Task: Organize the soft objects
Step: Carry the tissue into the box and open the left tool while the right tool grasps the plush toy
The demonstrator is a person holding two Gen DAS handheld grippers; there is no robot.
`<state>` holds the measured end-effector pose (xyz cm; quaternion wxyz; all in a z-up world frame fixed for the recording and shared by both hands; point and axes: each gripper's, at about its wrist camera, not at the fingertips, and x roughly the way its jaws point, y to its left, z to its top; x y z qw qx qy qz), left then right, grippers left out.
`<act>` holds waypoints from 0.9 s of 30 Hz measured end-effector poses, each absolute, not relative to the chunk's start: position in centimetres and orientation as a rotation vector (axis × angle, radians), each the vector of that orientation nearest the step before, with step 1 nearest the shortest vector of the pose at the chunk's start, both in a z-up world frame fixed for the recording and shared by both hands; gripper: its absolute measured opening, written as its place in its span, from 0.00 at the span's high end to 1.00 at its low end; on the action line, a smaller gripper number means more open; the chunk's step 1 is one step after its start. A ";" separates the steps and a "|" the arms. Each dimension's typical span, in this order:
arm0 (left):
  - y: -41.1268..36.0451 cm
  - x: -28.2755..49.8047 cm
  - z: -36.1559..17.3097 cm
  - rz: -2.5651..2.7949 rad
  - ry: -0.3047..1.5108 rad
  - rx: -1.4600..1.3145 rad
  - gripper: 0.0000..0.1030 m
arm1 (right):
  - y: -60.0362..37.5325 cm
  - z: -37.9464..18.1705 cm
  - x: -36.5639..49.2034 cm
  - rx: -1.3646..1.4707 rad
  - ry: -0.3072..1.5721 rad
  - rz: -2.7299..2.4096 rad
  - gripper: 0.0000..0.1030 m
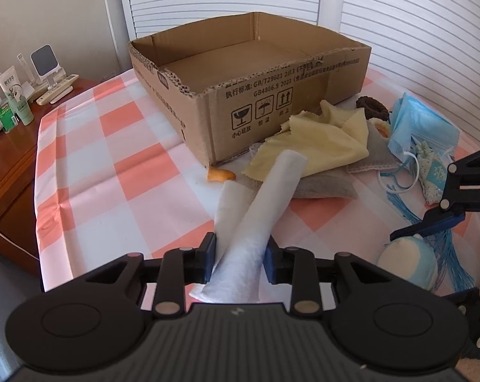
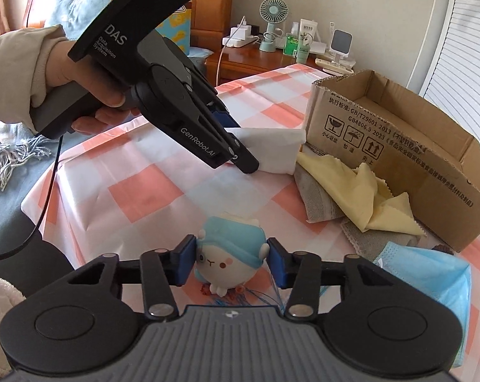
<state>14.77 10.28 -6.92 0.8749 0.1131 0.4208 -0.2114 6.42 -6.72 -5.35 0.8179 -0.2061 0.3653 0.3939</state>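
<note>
The left gripper has its 2 fingers closed on a white towel, a long folded strip that runs forward from between the pads and droops to the bench, which is covered in a pink and white check cloth. In the right wrist view the towel hangs from that gripper, gripped by a hand in a beige sleeve.

The right gripper stands half wide around a plush toy: round, cream-bodied, with a pale blue cap, small dot eyes and pink cheeks. The toy sits upright between the 2 blue pads; the left pad looks to touch it, while the right pad is just beside its ear, and I cannot tell if it presses. Thin blue strings lie under the toy.

Beyond the towel's tip lies a heap: a yellow cloth over a grey cloth, a blue mask to the right of them, a brown knitted item behind. A small orange scrap lies at the corner of the box.

Farther on stands an open cardboard box with printed handling symbols, its inside bare. Far left of the fingers, a wooden stand carries bottles and a tube.
</note>
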 end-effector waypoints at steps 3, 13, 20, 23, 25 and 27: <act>10.3 15.0 -7.0 -0.446 0.875 0.237 0.72 | -6.7 -5.2 6.0 -0.446 0.767 0.836 0.50; 9.8 13.9 -6.3 -0.460 0.879 0.263 0.85 | -7.6 -4.0 5.6 -0.451 0.739 0.810 0.50; 10.3 12.5 -4.7 -0.445 0.873 0.262 0.85 | -8.5 -2.5 5.3 -0.431 0.714 0.792 0.51; 10.5 12.0 -3.6 -0.437 0.863 0.273 0.85 | -8.9 -1.8 5.4 -0.433 0.700 0.775 0.51; 10.5 11.6 -2.8 -0.431 0.856 0.287 0.85 | -9.3 -1.3 5.5 -0.428 0.697 0.768 0.51; 10.5 11.1 -2.0 -0.425 0.845 0.302 0.85 | -9.7 -0.9 5.7 -0.427 0.685 0.753 0.51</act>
